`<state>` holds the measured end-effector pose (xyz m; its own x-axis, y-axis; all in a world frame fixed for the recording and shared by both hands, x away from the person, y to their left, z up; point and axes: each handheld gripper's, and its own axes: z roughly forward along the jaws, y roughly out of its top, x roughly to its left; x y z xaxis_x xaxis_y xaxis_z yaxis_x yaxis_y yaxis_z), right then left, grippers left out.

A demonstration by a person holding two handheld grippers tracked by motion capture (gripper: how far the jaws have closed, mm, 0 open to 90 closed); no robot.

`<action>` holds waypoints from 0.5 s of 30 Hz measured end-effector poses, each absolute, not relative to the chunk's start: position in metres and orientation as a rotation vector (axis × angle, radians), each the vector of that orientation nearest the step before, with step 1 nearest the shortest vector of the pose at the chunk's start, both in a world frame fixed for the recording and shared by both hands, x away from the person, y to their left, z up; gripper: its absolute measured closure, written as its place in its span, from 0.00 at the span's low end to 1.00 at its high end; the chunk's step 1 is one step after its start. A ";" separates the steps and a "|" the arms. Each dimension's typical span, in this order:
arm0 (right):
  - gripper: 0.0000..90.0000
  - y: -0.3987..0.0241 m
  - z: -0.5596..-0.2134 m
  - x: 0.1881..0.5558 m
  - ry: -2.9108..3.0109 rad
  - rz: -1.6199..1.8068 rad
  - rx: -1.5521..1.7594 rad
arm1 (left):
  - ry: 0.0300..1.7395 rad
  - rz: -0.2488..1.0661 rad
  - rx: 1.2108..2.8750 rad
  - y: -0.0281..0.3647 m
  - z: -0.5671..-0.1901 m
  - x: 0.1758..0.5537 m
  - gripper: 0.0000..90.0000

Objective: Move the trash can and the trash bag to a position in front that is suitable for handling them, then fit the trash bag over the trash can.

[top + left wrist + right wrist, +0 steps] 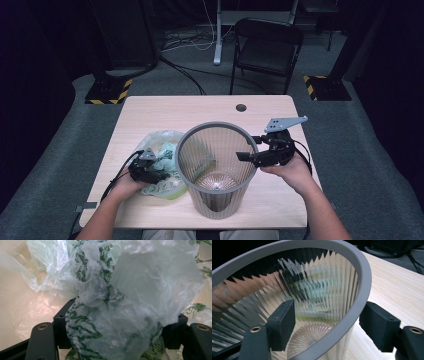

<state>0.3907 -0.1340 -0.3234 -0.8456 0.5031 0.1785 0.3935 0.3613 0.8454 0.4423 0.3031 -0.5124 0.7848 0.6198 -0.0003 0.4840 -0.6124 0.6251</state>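
Wastebasket, clear ribbed plastic with a grey rim, standing upright near the front edge of the table, between the 2 hands. Empty inside, no liner fitted; ribbed bottom plain to see in the right gripper view. Plastic bag, pale with green print, crumpled on the table just left of the basket, touching or nearly touching its wall.

Left gripper down on that heap; in the left gripper view, a bunched fold of the bag pinched between the 2 black jaws, so clamped on the bag. Not lifted yet, by the look of it.

Right gripper at the basket's right rim, jaws apart and straddling it, 1 inside, 1 outside, with a gap showing on the outer side; no squeeze on the wall yet.

Judged progress: early. Bag caught, basket about to be steadied. Left to do, most likely: closing on the rim, raising the bag, spreading its mouth, lowering it in and folding the edge over the rim.
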 end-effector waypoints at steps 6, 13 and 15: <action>0.30 -0.145 -0.312 0.385 2.439 1.528 0.789 | 0.823 0.291 2.344 0.303 -0.511 0.442 0.43; 0.30 -0.163 -0.307 0.380 2.375 1.559 0.807 | 0.811 0.297 2.327 0.297 -0.511 0.441 0.60; 0.31 -0.165 -0.307 0.378 2.369 1.547 0.796 | 0.816 0.295 2.328 0.294 -0.510 0.441 0.66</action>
